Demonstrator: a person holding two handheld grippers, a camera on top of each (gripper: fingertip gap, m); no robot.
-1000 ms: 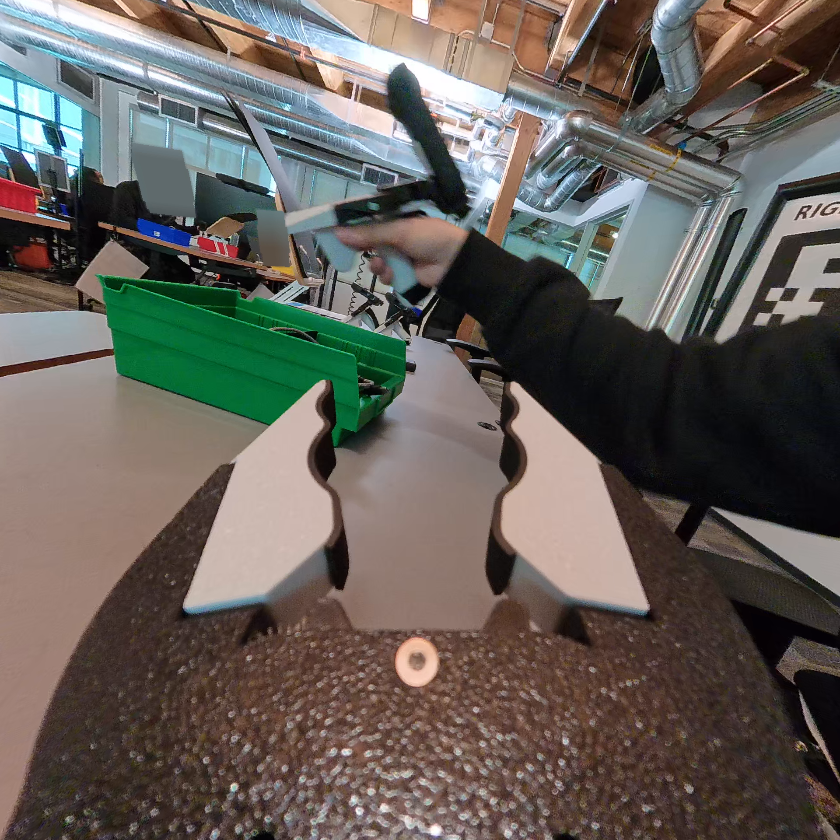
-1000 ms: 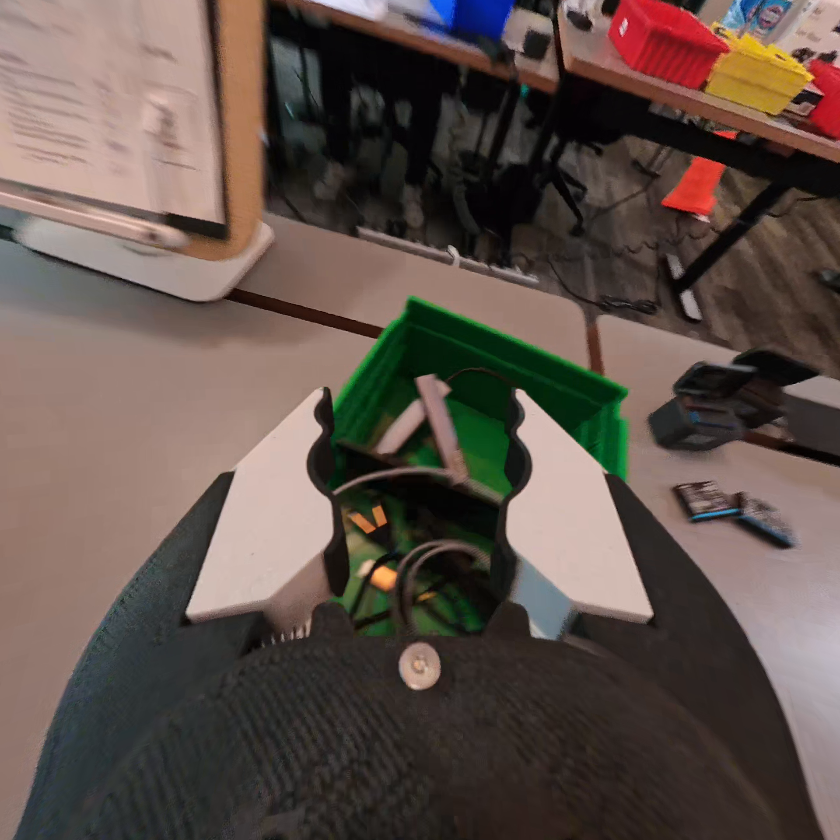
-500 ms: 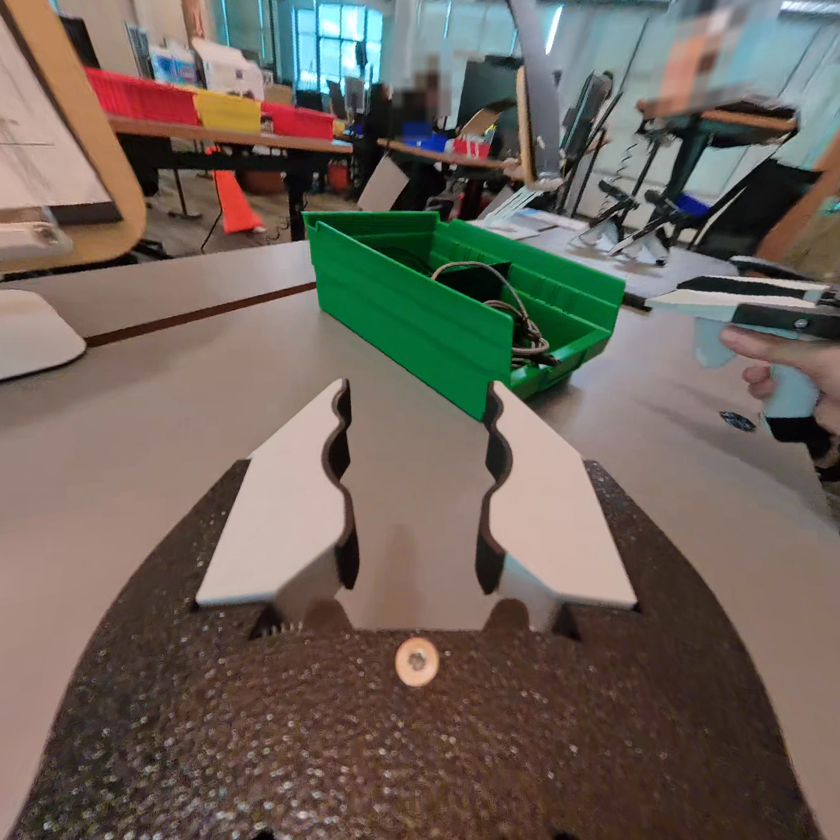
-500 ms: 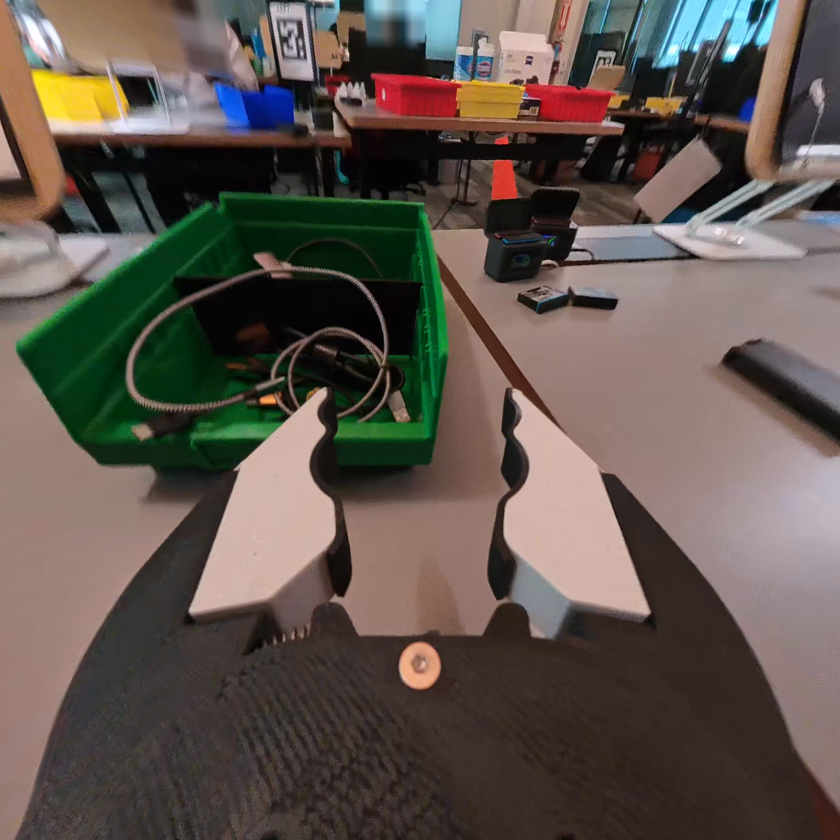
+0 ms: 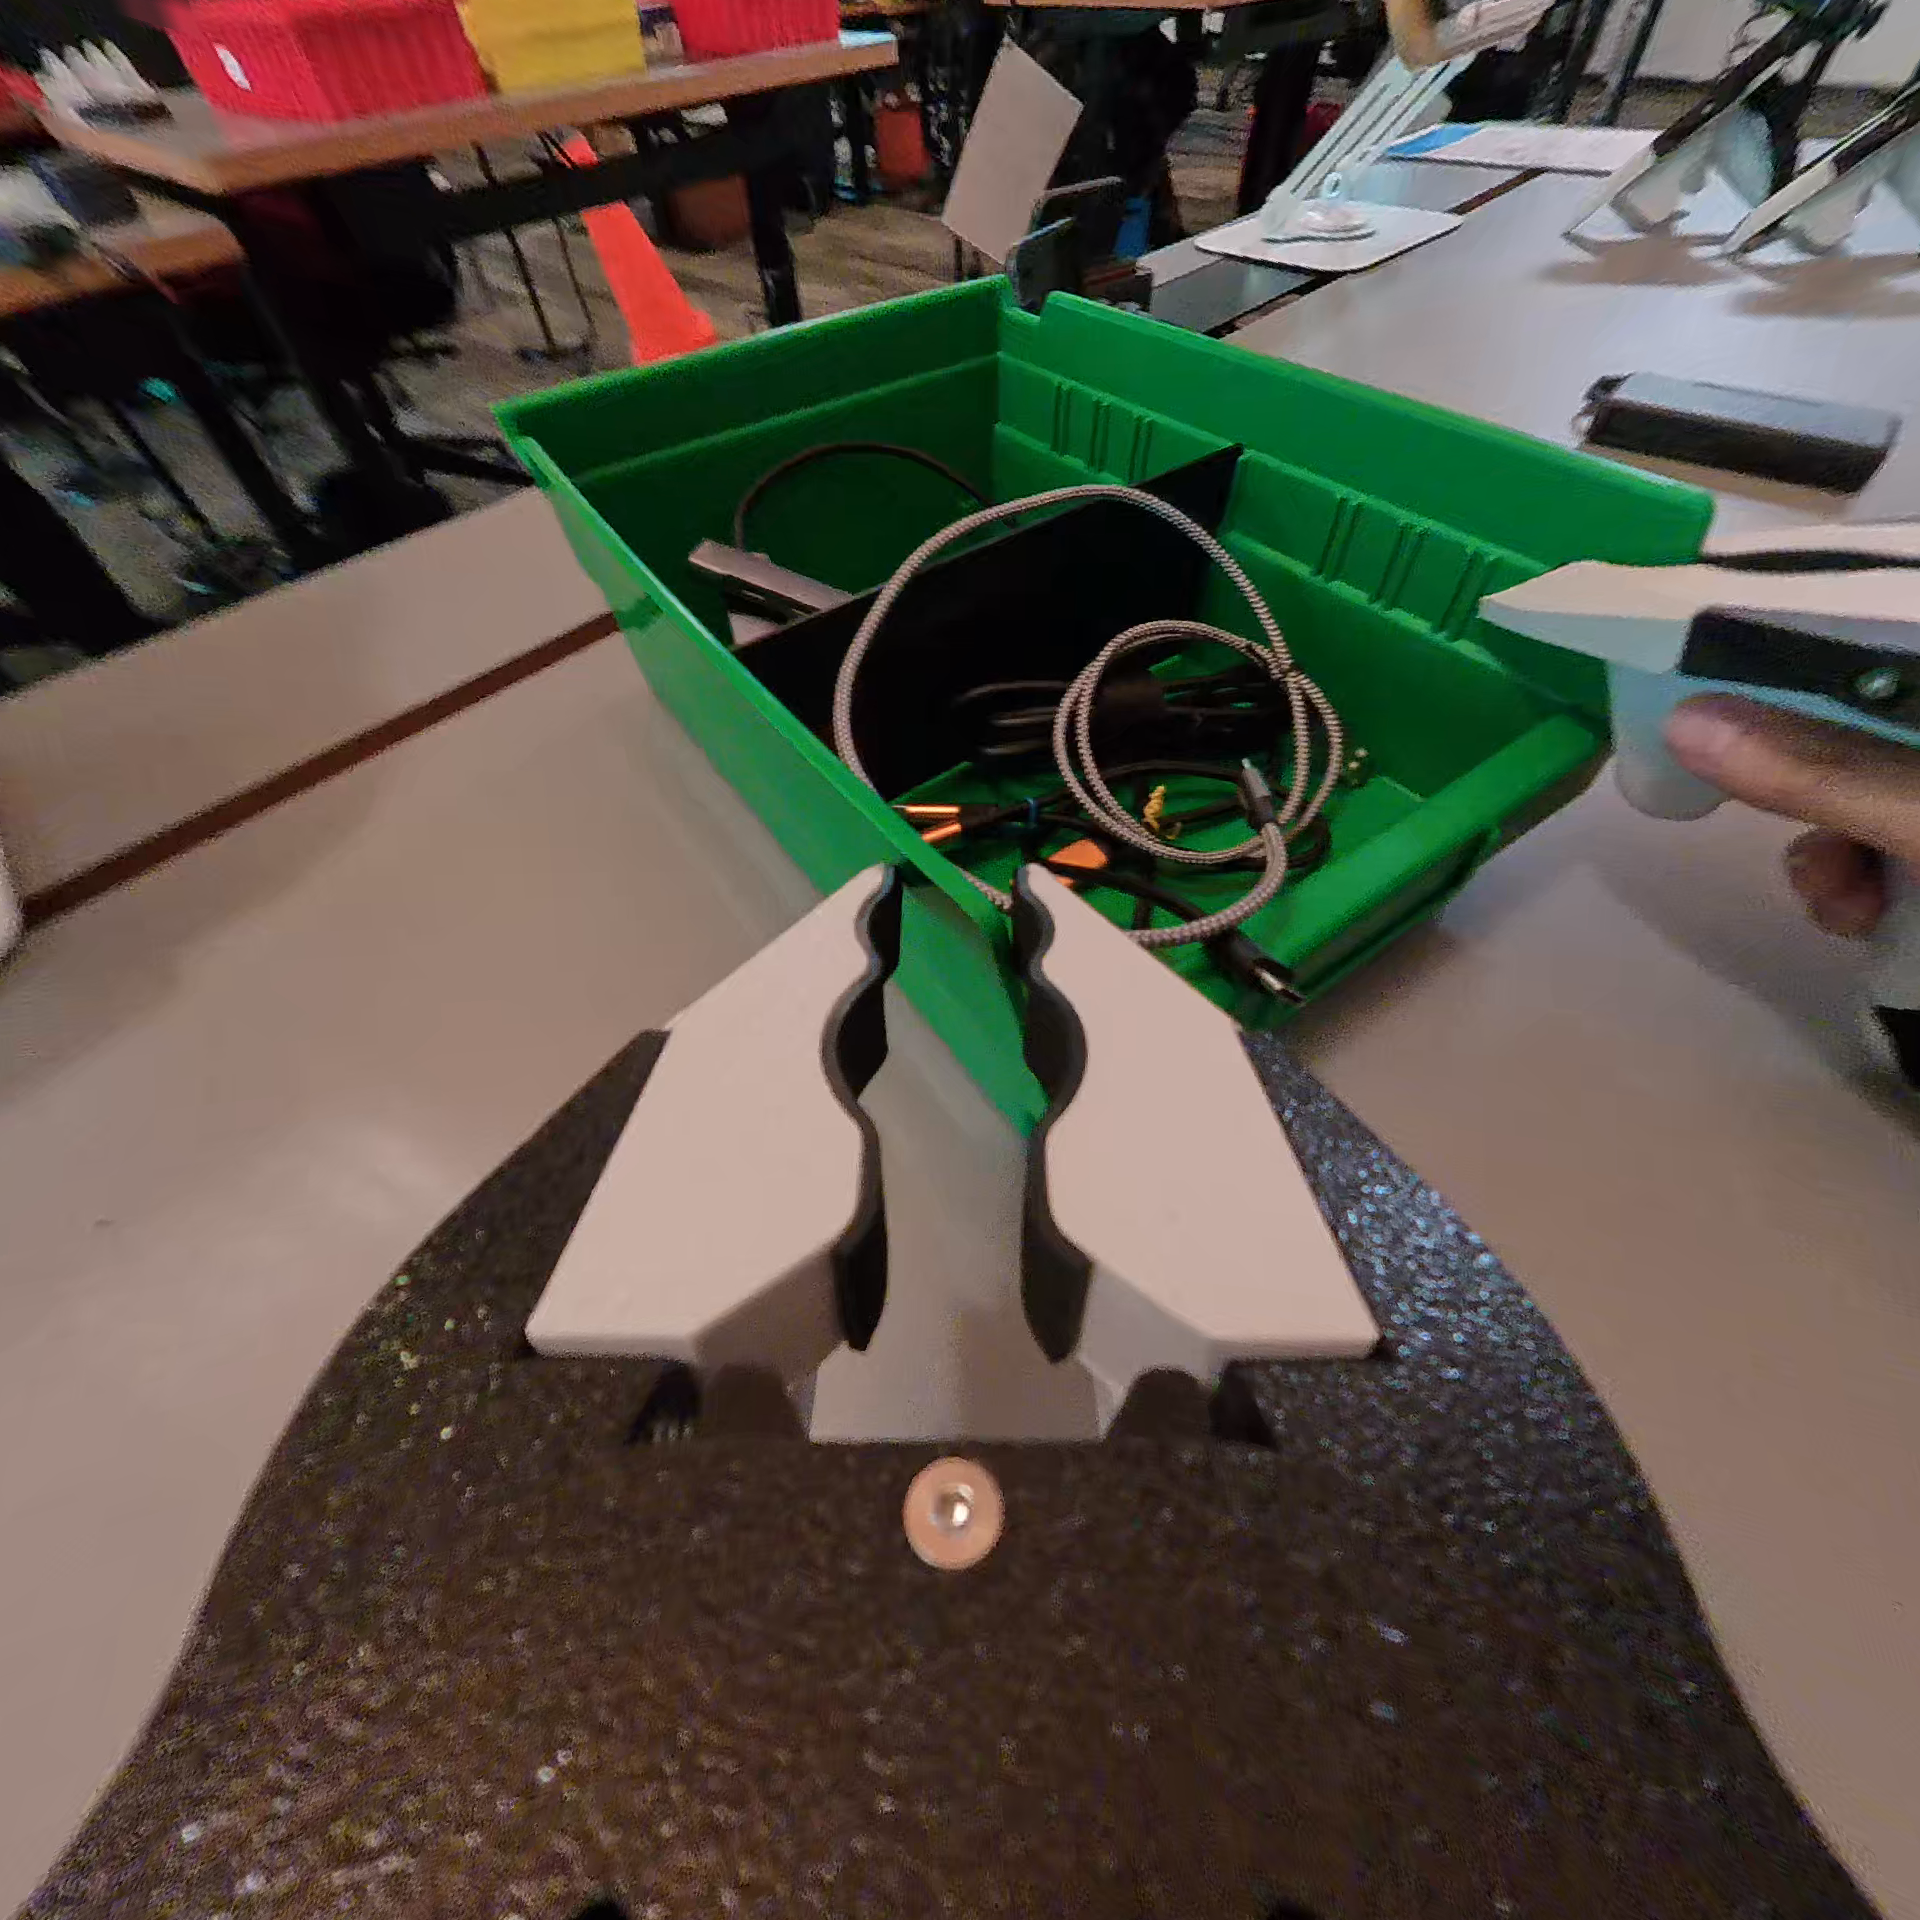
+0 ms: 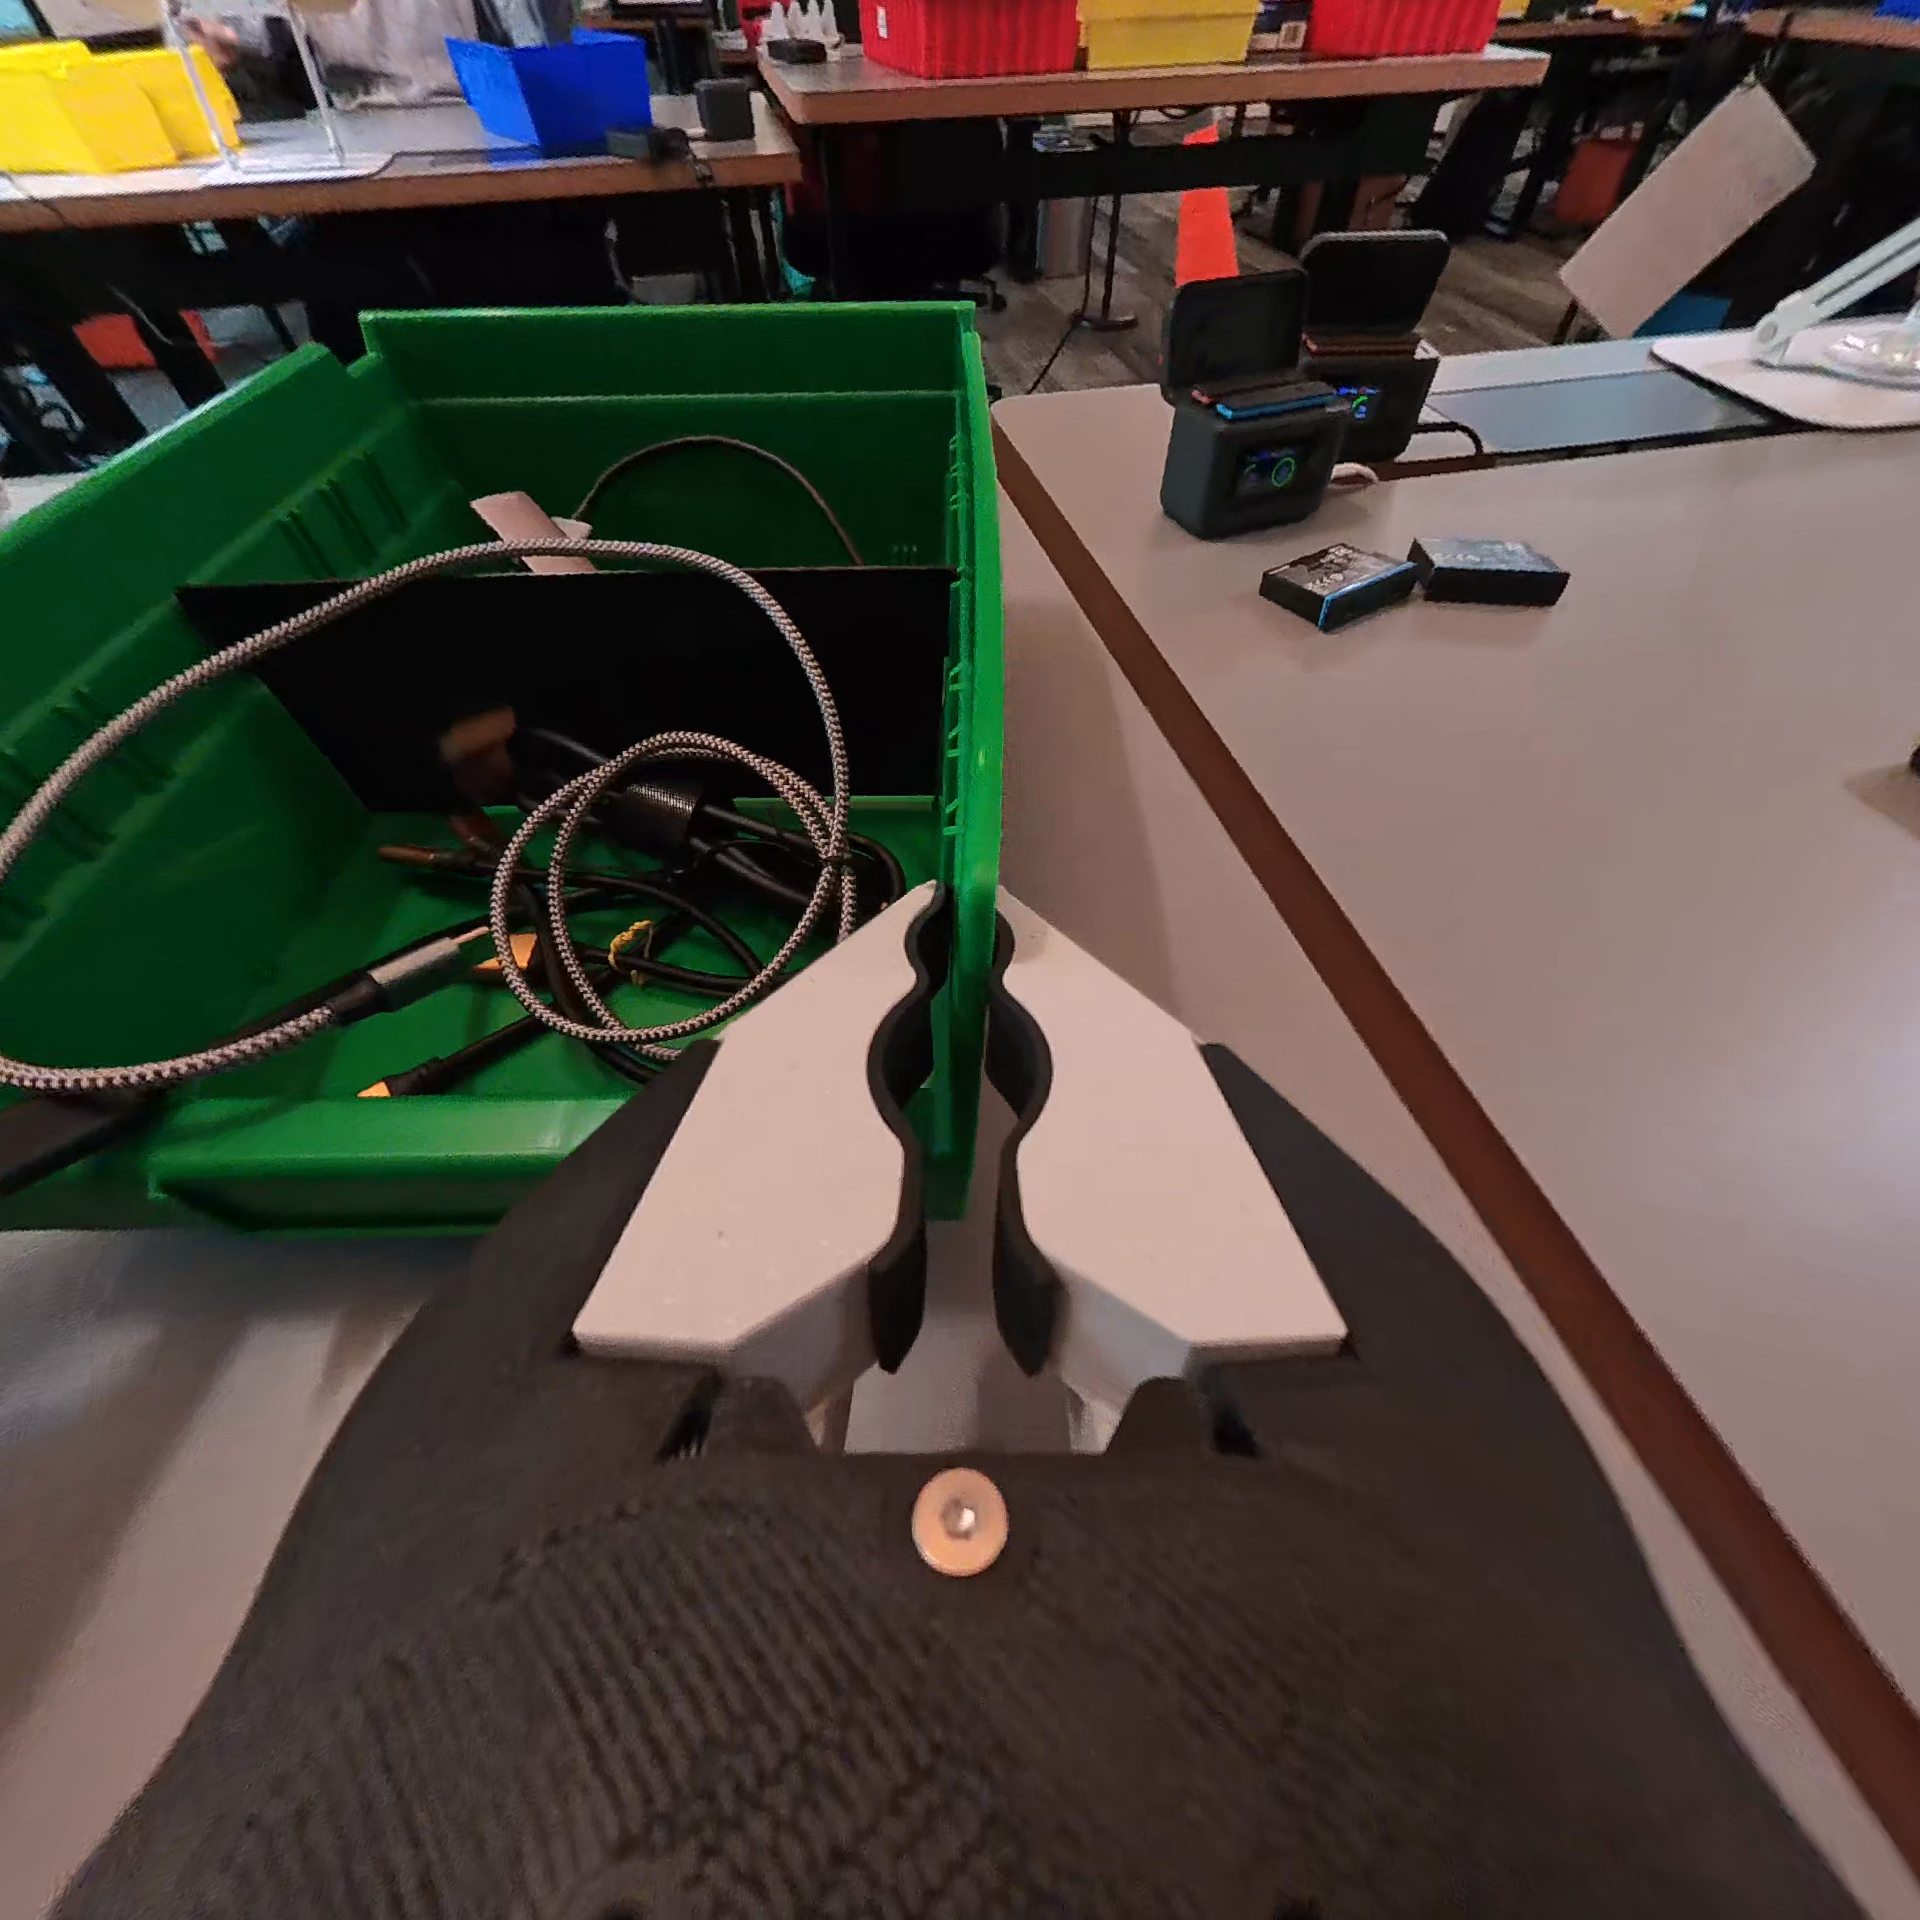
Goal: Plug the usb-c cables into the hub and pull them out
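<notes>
A green bin (image 5: 1351, 488) sits on the grey table. Its front compartment holds coiled braided USB-C cables (image 5: 1195, 727) and black cables with orange-tipped plugs. Behind a black divider (image 5: 1039, 582) lies a slim grey hub (image 5: 758, 582) with a black cable. My left gripper (image 5: 951, 899) is closed on the bin's left wall near the front corner. My right gripper (image 6: 961, 930) is closed on the bin's right wall (image 6: 971, 644); it also shows at the right of the left wrist view (image 5: 1558, 613), held by a hand. The cables (image 6: 665, 883) and hub (image 6: 530, 530) show in the right wrist view.
Two dark charger cases (image 6: 1247, 457) and two small black battery packs (image 6: 1340, 587) lie on the neighbouring table across a brown seam (image 6: 1351, 935). A flat black object (image 5: 1745, 426) lies beyond the bin. Other tables with red and yellow bins and an orange cone (image 5: 644, 281) stand behind. Tip to tip, the grippers are about 20 cm apart.
Both grippers moved in to the bin from in front of it. Their jaws went from wide open to narrowed onto the bin's left and right walls.
</notes>
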